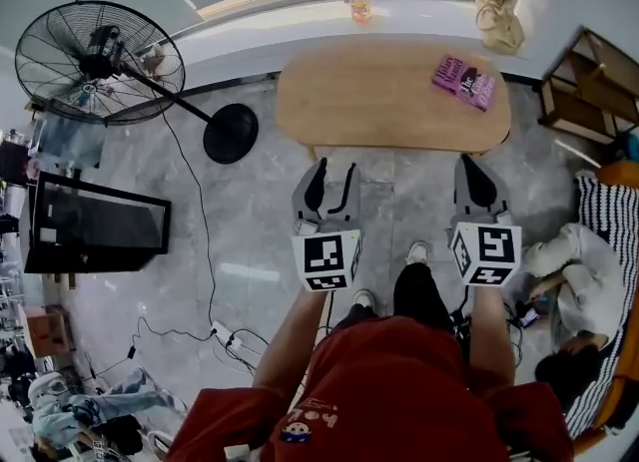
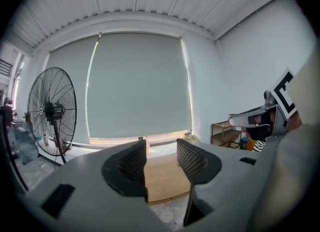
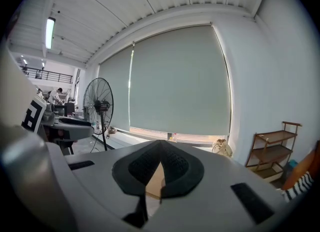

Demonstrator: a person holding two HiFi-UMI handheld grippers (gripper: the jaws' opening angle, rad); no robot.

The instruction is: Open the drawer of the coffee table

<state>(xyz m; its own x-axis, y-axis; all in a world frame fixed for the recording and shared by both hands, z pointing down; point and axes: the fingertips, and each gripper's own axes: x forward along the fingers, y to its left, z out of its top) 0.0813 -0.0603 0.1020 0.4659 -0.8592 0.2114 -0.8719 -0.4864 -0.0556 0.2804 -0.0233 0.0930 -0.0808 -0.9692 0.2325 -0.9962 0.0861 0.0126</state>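
Approach is the step I judge myself to be in: both of my tools hang in the air on the near side of the counter (image 1: 379, 91), the low oval coffee table with the wooden top, and neither touches it. My left gripper (image 1: 336, 173) has its jaws wide apart with nothing between them; through the gap I see only a strip of the counter's top. My right gripper (image 1: 476, 169) has its jaws together at the tips and grips nothing.

No drawer has been pulled out, as far as I can see. The drawer itself shows in none of my views. From above, the top covers whatever sits under it, and along my jaws I catch only the top's surface and near edge, not the front below. I cannot say which side of the counter carries the drawer, nor whether it has a knob, a bar or just a lip.

My next move, I think, calls for getting lower at the counter's near edge to find that front, then bringing the open left jaws around the handle. The right jaws would have to part before they could help.

A purple book (image 1: 464, 81) lies on the counter's far right part. A hard pull might jolt it.
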